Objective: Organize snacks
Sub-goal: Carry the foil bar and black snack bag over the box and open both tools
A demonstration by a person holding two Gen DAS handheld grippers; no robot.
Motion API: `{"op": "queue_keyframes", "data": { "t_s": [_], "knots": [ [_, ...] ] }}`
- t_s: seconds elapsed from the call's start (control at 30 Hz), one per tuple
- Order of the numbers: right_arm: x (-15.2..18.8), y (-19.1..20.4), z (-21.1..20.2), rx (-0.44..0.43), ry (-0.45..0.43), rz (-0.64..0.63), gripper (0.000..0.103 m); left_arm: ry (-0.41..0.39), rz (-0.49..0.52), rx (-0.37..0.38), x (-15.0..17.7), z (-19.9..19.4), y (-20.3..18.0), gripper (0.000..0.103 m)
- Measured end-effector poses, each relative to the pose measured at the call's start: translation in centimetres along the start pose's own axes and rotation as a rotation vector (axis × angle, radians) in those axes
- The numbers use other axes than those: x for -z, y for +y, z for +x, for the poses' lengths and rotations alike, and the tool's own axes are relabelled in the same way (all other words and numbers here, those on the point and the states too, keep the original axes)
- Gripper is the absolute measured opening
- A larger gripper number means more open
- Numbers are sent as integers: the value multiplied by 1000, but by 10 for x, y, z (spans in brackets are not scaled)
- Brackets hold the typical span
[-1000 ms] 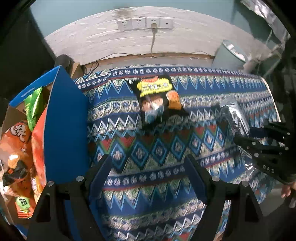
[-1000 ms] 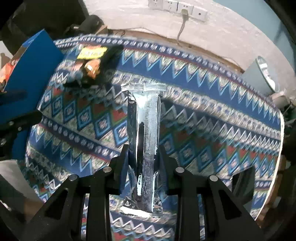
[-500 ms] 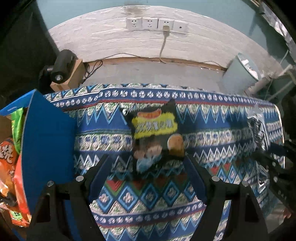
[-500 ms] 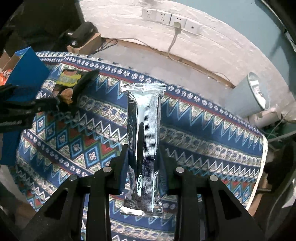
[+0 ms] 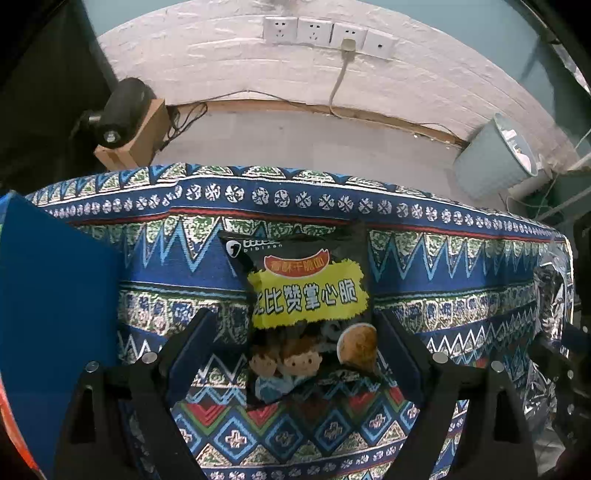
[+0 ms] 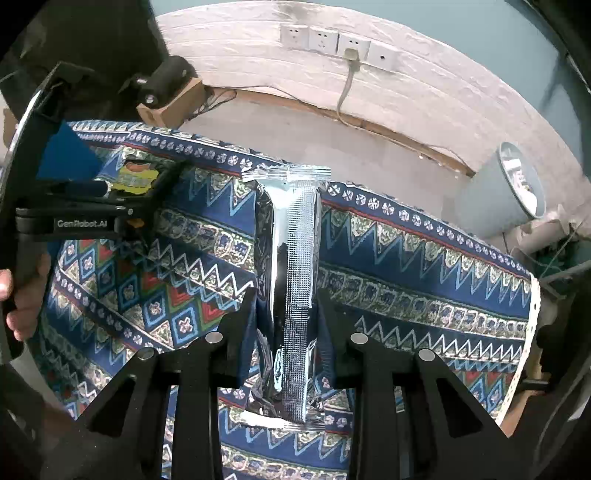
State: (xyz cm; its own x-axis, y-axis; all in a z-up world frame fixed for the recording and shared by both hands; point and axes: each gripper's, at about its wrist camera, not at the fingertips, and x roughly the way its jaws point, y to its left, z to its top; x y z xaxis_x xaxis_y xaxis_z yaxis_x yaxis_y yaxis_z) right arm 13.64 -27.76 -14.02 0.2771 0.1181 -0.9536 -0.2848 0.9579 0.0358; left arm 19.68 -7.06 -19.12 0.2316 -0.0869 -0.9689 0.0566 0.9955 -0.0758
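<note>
- Our left gripper points down over a black snack bag with a yellow label, which lies flat on the patterned tablecloth. The jaws are opening, standing either side of the bag's lower half without pressing it.
- Our right gripper is clenched on a long silver foil packet, held above the cloth.
- A blue box stands at the table's left edge.
- A grey bin stands on the floor beyond.

A patterned tablecloth fills the lower frame — above it, wall sockets at top centre, a grey bin at right.
</note>
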Motion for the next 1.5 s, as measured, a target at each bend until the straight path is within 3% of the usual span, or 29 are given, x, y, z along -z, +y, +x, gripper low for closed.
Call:
{"op": "queue_keyframes", "data": {
  "t_s": [0.13, 0.23, 0.3, 0.7, 0.97, 1.5],
  "knots": [
    [0, 1, 2, -3, 2, 1, 29, -10, 18, 3, 0, 2, 0, 86],
    [0, 1, 2, -5, 3, 0, 29, -25, 46, 12, 4, -1, -1, 62],
    [0, 1, 2, -4, 5, 1, 29, -31, 79, -8, 7, -4, -1, 57],
    [-3, 14, -9, -8, -21, -4, 29, -128, 194, -109, 31, -44, -8, 56],
    [-9, 32, -30, -31, -61, -14, 29, -196, 238, -135, 48, -84, -7, 56],
    [-28, 105, -81, -127, -147, -84, 29, -318, 228, -149, 91, -170, 43, 56]
  ]
}}
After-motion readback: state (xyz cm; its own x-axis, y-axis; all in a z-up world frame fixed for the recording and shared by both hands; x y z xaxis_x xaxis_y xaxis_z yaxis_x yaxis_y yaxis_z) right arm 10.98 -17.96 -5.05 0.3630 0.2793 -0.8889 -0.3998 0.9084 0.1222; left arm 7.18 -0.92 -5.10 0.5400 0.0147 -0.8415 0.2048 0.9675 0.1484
